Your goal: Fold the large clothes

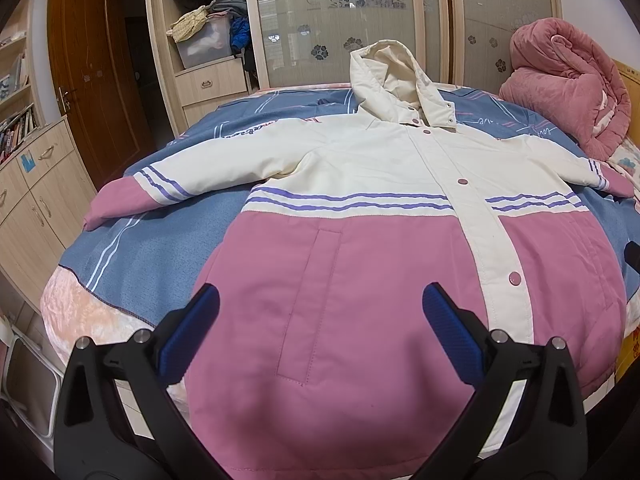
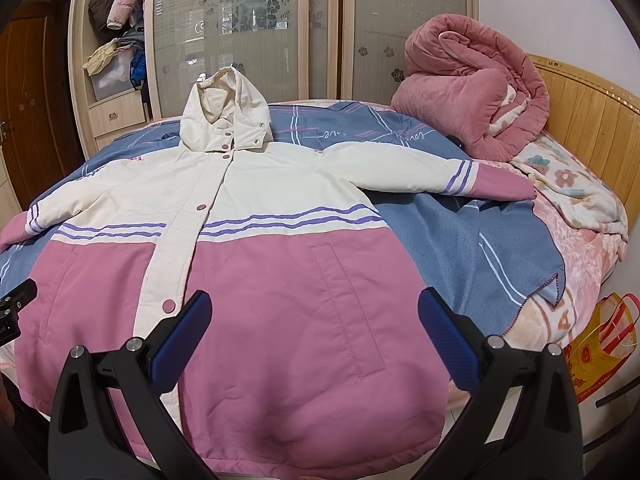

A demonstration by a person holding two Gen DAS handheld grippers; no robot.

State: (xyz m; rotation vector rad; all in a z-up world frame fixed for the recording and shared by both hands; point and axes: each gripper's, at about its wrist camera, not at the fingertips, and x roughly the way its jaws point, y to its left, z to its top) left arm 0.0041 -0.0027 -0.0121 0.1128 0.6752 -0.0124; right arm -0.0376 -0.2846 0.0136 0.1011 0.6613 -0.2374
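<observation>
- Left hand-held gripper [image 1: 320,320] and right hand-held gripper [image 2: 314,322]: both spread wide, empty, above the pink hem at 6 o'clock.
- Jacket [image 2: 256,280] lies flat, front up, snapped shut, on the bed [image 2: 448,232].
- Judged padded, soft, bulky, slightly slick; bunch the fabric when pinching.
- Take hold at the sleeve cuffs, 9 and 3 o'clock.
- Hood [image 2: 226,116] at 12 o'clock.

The blue bed sheet [image 2: 432,224] carries cursive white script, upside down from here, just beyond the jacket's [image 2: 280,304] shoulder; it seems to read "love". The yellow bag [image 2: 600,360] beside the bed bears red characters, too small to read.
</observation>
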